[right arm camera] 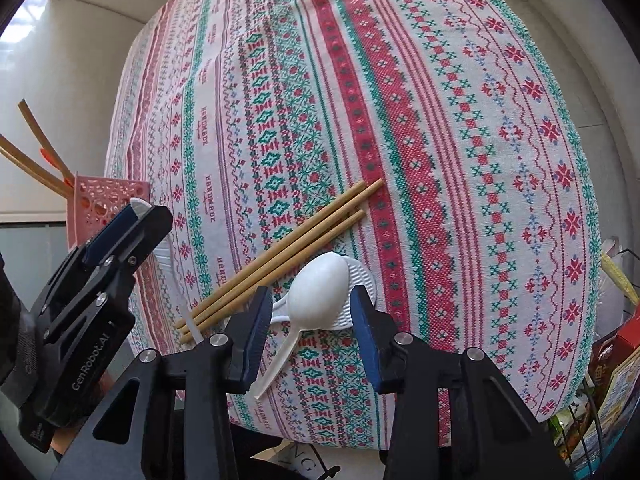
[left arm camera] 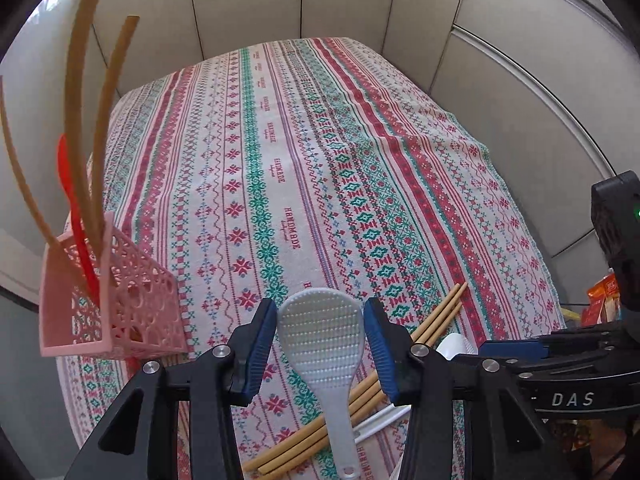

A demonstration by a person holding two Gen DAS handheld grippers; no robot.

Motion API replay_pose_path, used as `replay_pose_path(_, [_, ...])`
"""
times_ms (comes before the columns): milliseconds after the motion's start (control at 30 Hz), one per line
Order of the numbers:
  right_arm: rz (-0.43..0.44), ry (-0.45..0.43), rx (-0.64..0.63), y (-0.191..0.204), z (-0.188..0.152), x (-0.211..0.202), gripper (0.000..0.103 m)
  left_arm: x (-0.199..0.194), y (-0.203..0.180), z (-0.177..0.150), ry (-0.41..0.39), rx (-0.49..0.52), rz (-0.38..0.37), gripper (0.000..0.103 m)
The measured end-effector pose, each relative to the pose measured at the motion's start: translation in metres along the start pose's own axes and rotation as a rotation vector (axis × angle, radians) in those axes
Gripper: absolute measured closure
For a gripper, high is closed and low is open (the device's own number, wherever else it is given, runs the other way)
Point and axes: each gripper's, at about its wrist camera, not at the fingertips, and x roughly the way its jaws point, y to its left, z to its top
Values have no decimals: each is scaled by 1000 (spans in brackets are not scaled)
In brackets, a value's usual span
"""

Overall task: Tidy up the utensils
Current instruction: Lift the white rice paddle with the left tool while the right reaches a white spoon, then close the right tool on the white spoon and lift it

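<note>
A patterned cloth (left arm camera: 304, 168) with red, green and white bands and the repeated word "HANDMADE" covers the desk. Pale panelled walls (left arm camera: 344, 0) enclose its far sides. Colourful packages (right arm camera: 612, 392) lie beyond the cloth's right edge, too blurred to identify.

Right-edge clutter (right arm camera: 608, 392) cropped, unidentifiable

Woven cloth (left arm camera: 304, 168), matt and coarse in weave; paddle (left arm camera: 322, 334), translucent plastic, dimpled; spoon (right arm camera: 320, 288), smooth white plastic, faintly glossy; chopsticks (right arm camera: 280, 256), matt bamboo-like wood; basket (left arm camera: 132, 300), pink perforated plastic; pads (left arm camera: 260, 344), ribbed blue rubber.
</note>
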Motion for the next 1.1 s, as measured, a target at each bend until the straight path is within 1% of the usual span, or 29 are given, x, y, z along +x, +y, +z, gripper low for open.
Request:
replay_pose_path(100, [-32, 11, -14, 7, -1, 7, 62, -6, 7, -3, -3, -7, 2, 57])
replay_pose_path(233, [-108, 14, -44, 17, -3, 18, 62, -10, 14, -5, -6, -17, -1, 57])
replay_pose_path(367, [-170, -6, -73, 27, -6, 20, 62, -13, 17, -6, -11, -21, -5, 57])
replay_pose_path(400, [-190, -12, -81, 37, -7, 26, 62, -14, 17, -6, -11, -22, -5, 57])
replay_pose_path(533, [-285, -29, -134, 53, -11, 34, 63, -15, 17, -7, -13, -21, -3, 57])
replay_pose_path(567, [-312, -34, -152, 59, -12, 38, 65, -15, 17, -7, -13, -22, -2, 57])
replay_pose_path(667, [-356, -57, -196, 76, -17, 49, 66, -17, 19, -8, -18, -26, -2, 57])
replay_pose_path(733, [-362, -67, -206, 83, -19, 53, 67, -20, 20, -8, -24, -30, -5, 57])
replay_pose_path(767, [-356, -73, -206, 85, -20, 54, 70, -22, 22, -8, -29, -31, -4, 57])
replay_pose_path(833, [-329, -96, -197, 90, -23, 49, 83, -27, 23, -8, -43, -33, -3, 57])
replay_pose_path(867, [-311, -104, -191, 91, -22, 46, 98, -29, 24, -8, -50, -35, -3, 57])
replay_pose_path(1033, [-256, -91, -154, 83, -19, 43, 98, -37, 29, -8, -63, -46, -14, 57])
replay_pose_path(1100, [-249, -97, -152, 82, -19, 39, 96, -39, 29, -8, -66, -48, -16, 57])
